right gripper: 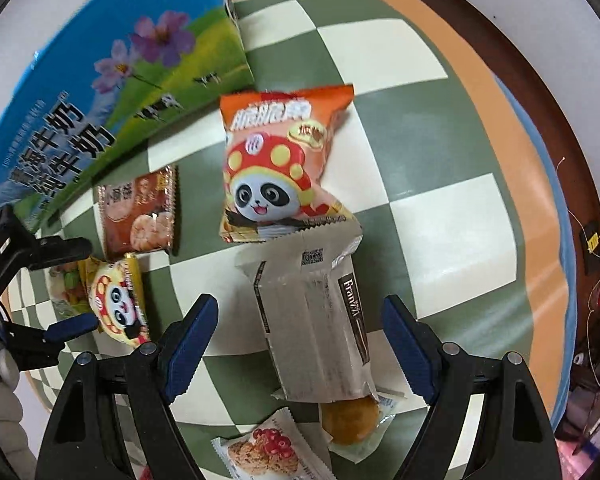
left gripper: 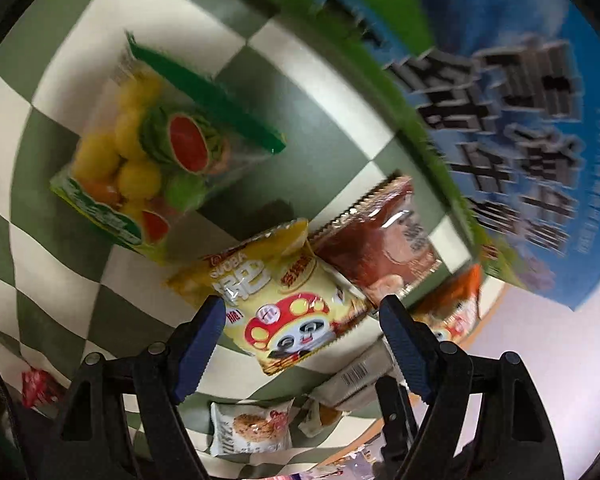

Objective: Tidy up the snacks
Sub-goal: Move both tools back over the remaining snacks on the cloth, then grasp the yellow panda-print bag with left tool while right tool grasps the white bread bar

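Observation:
Snack packs lie on a green-and-white chequered cloth (right gripper: 420, 120). My left gripper (left gripper: 302, 304) hangs open over a yellow panda bag (left gripper: 296, 300), its pads on either side and clear of it. Beside that bag lie a brown packet (left gripper: 380, 248) and a fruit candy bag (left gripper: 152, 168). My right gripper (right gripper: 300, 303) is open above a grey Franzzi pack (right gripper: 312, 320), not touching it. An orange panda bag (right gripper: 280, 164) lies just beyond the grey pack. The left gripper (right gripper: 72, 288) also shows at the left edge of the right wrist view, over the yellow panda bag (right gripper: 118, 304).
A large blue milk carton (right gripper: 100, 80) stands along the cloth's edge behind the snacks. A cookie pack (right gripper: 268, 452) and a round bun pack (right gripper: 352, 420) lie near my right gripper's base. The table's orange border (right gripper: 500, 140) runs along the right. A gloved hand (right gripper: 0, 400) shows at lower left.

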`<action>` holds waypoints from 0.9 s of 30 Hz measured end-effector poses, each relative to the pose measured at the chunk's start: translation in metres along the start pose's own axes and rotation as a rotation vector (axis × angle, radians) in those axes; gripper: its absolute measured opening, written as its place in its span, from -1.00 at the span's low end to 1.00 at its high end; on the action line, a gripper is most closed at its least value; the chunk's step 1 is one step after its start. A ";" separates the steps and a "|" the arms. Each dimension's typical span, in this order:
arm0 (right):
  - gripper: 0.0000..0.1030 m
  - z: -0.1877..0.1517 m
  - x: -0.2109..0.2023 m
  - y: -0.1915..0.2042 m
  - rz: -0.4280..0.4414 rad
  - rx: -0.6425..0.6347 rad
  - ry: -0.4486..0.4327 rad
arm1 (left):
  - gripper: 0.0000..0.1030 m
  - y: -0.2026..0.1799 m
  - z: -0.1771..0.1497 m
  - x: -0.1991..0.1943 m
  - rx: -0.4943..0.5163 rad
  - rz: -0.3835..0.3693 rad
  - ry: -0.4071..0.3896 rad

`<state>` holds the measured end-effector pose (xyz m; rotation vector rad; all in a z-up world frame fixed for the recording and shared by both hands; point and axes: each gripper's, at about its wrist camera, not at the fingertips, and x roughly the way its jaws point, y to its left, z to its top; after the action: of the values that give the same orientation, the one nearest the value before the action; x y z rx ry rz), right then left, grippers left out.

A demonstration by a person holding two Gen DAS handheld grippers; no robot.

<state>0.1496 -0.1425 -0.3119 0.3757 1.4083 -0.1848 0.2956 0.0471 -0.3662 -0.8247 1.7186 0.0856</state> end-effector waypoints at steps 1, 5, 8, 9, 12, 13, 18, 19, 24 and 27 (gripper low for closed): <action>0.66 -0.001 0.003 0.000 -0.001 0.000 0.006 | 0.50 -0.002 -0.001 0.003 0.001 0.020 -0.018; 0.65 -0.005 0.014 -0.002 -0.023 -0.026 0.025 | 0.37 -0.010 -0.010 0.004 0.103 0.123 -0.121; 0.17 -0.010 0.021 -0.003 -0.043 -0.048 0.037 | 0.36 -0.017 -0.022 0.010 0.270 0.205 -0.131; 0.17 -0.012 0.024 -0.004 -0.042 -0.054 0.046 | 0.36 -0.018 -0.026 0.011 0.322 0.237 -0.140; 0.15 -0.019 0.026 -0.004 -0.034 -0.083 0.049 | 0.36 -0.016 -0.040 0.015 0.462 0.320 -0.134; 0.15 -0.022 0.027 -0.003 -0.030 -0.095 0.056 | 0.36 -0.016 -0.045 0.017 0.529 0.355 -0.128; 0.15 -0.034 0.034 0.014 0.010 -0.179 0.116 | 0.37 -0.020 -0.072 0.021 0.793 0.505 -0.179; 0.16 -0.036 0.036 0.017 0.021 -0.187 0.134 | 0.37 -0.022 -0.078 0.021 0.839 0.537 -0.205; 0.39 -0.035 0.044 0.022 0.040 -0.182 0.181 | 0.37 -0.004 -0.068 0.010 0.641 0.409 -0.100; 0.40 -0.030 0.046 0.022 0.038 -0.174 0.185 | 0.38 0.027 -0.049 0.000 0.344 0.219 -0.032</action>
<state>0.1364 -0.1068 -0.3571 0.2808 1.5852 0.0044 0.2399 0.0444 -0.3596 -0.3792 1.7256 -0.0487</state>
